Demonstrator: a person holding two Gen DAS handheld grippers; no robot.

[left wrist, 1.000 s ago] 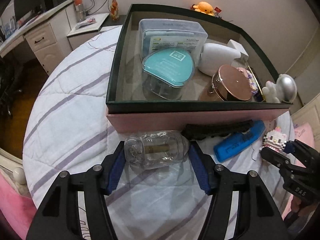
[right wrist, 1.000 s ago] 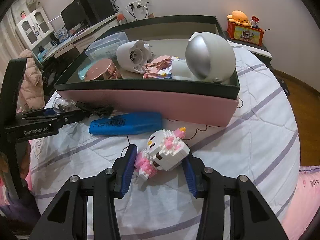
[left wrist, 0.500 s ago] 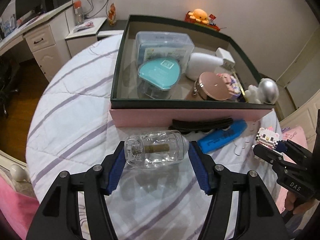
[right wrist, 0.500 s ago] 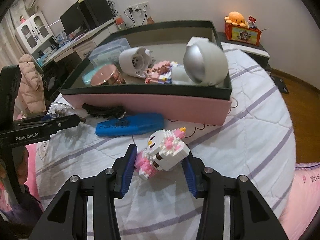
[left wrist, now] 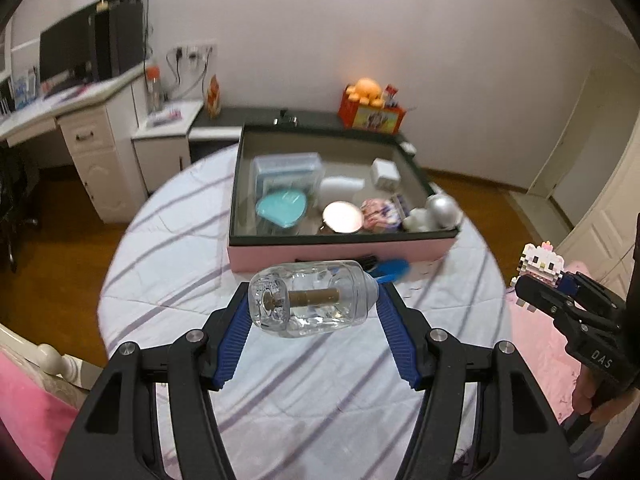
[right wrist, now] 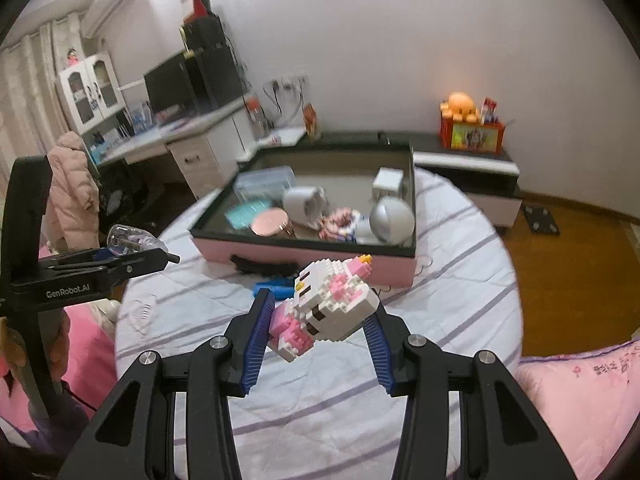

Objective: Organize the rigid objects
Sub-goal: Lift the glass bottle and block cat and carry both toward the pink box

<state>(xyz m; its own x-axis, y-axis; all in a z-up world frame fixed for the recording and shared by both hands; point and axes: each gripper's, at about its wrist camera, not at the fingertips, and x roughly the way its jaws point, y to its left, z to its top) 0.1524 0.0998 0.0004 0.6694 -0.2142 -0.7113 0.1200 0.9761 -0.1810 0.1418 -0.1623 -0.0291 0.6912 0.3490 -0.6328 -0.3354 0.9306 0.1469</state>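
On the striped bedcover (left wrist: 168,240), the far pink box (left wrist: 340,250) already holds several items, while the left gripper (left wrist: 314,312) pinches the glass bottle (left wrist: 312,298) and the right gripper (right wrist: 320,320) pinches the brick cat (right wrist: 332,304), both aloft, near, unboxed; blue case (right wrist: 272,286) and black comb (right wrist: 264,266) remain outside.

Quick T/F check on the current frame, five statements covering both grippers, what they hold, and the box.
1. The left gripper holds a clear glass bottle lying sideways between its fingers. True.
2. The right gripper is open and holds nothing. False: it is shut on a brick-built cat figure.
3. The bottle rests on the striped bedspread. False: it is lifted clear of it.
4. The pink box already contains a teal-lidded container. True.
5. The blue object lies inside the box. False: it lies on the bedspread in front of the box.
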